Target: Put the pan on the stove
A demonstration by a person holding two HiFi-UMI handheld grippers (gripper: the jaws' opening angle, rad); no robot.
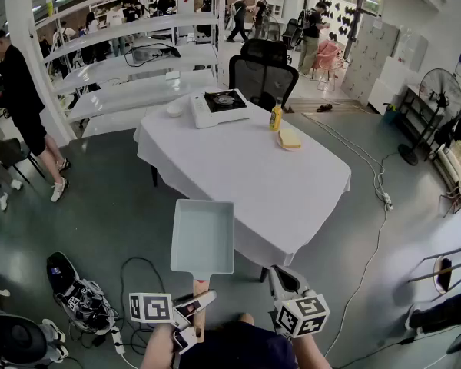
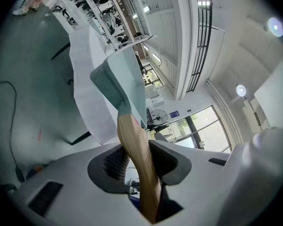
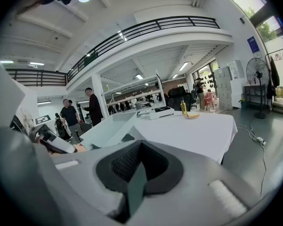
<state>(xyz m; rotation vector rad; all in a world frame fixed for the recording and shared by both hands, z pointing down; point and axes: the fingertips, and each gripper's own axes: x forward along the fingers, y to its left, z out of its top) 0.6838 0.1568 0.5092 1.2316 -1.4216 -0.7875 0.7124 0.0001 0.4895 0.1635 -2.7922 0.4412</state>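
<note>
The left tool (image 1: 198, 298) and the right tool (image 1: 281, 281) have pale grey plastic shells, with black ribbed pads (image 3: 127, 163) lining the jaws. The left cube (image 1: 150, 307) and the right cube (image 1: 304, 315) are white, printed with black square markers. The person wears dark navy clothing (image 1: 230, 348).

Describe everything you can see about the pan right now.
The pan is shallow and rectangular, pale blue-green, seemingly coated metal, with raised sides and a light wooden handle. It is empty, held in the air roughly level, handle toward the person, in front of the near edge of the white-clothed table. Only the left gripper touches it, jaws clamped on the handle.
</note>
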